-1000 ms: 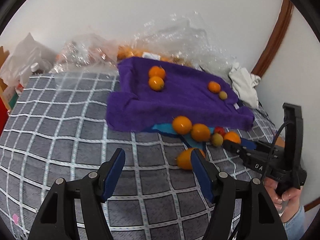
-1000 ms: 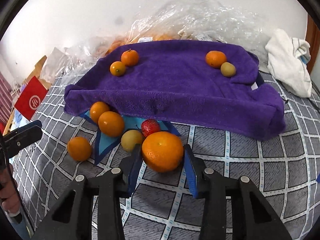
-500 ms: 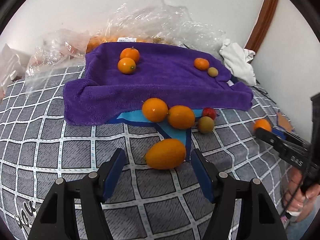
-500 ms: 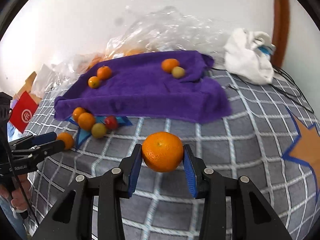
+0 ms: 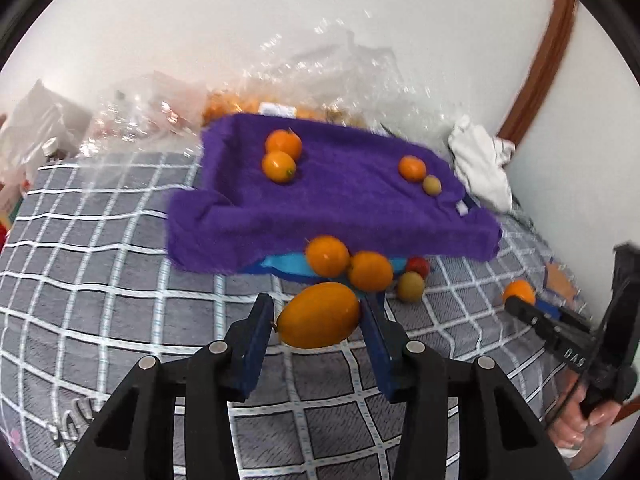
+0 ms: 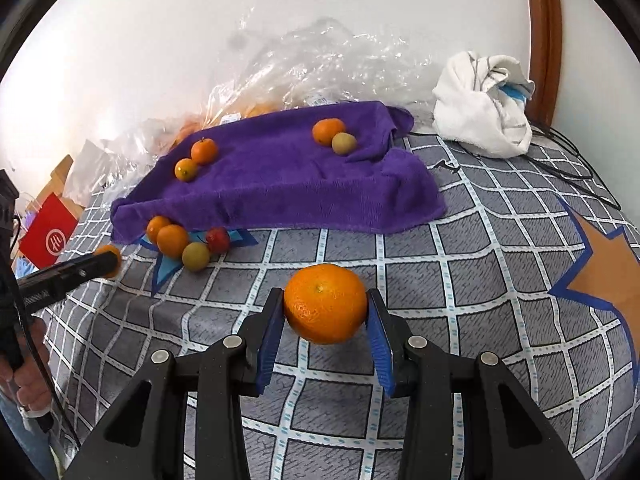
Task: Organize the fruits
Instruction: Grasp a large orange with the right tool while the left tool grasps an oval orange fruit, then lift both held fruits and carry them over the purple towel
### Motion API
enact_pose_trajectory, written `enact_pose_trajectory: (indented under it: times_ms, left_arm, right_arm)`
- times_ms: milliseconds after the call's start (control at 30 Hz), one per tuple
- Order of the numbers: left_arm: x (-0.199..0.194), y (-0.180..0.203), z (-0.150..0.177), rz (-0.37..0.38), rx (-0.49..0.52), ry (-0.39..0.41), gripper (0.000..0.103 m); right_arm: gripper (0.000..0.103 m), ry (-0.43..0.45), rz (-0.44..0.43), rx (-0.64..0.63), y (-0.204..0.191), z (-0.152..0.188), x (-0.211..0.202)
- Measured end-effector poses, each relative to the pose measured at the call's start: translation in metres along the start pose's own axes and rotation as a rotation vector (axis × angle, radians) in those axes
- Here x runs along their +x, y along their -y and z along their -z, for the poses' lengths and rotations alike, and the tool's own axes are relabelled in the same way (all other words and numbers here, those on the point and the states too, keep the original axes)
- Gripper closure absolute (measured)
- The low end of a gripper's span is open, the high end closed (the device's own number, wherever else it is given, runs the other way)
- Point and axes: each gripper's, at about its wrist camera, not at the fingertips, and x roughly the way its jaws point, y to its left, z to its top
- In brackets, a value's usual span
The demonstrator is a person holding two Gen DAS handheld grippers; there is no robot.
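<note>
My left gripper [image 5: 318,322] is shut on an oval orange fruit [image 5: 319,315] and holds it just above the checked bedspread. My right gripper [image 6: 325,312] is shut on a round mandarin [image 6: 325,303], lifted above the bedspread. A purple towel [image 5: 344,200] carries two orange fruits at its left [image 5: 280,156], plus an orange fruit [image 5: 412,168] and a small green fruit [image 5: 432,185] at its right. At the towel's front edge lie two oranges [image 5: 348,262], a green fruit [image 5: 410,286] and a red fruit [image 5: 418,266]. The right gripper with its mandarin also shows in the left wrist view [image 5: 518,292].
Crumpled clear plastic bags [image 6: 312,68] with more oranges lie behind the towel against the wall. A bundled white cloth [image 6: 484,104] sits at the back right, with black cables beside it. A red box [image 6: 48,236] stands off the bed's left side.
My left gripper has shut on the oval orange fruit and lifted it. My right gripper keeps its mandarin and has swung a little left, towards the towel.
</note>
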Motion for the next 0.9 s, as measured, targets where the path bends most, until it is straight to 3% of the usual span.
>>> enact_pose_trajectory:
  times_ms: [167, 400, 900]
  left_arm:
    - [-0.019, -0.015, -0.010, -0.017, -0.058, 0.035, 0.061]
    - [-0.037, -0.023, -0.022, -0.030, -0.061, 0.083, 0.061]
    - [-0.040, -0.013, -0.028, -0.048, -0.034, 0.086, 0.061]
  right_arm:
    - [0.063, 0.032, 0.018, -0.004, -0.003, -0.008, -0.011]
    - [0.063, 0.059, 0.042, 0.022, 0.001, -0.023, -0.022]
    - [0.063, 0.109, 0.064, 0.003, -0.001, -0.042, -0.040]
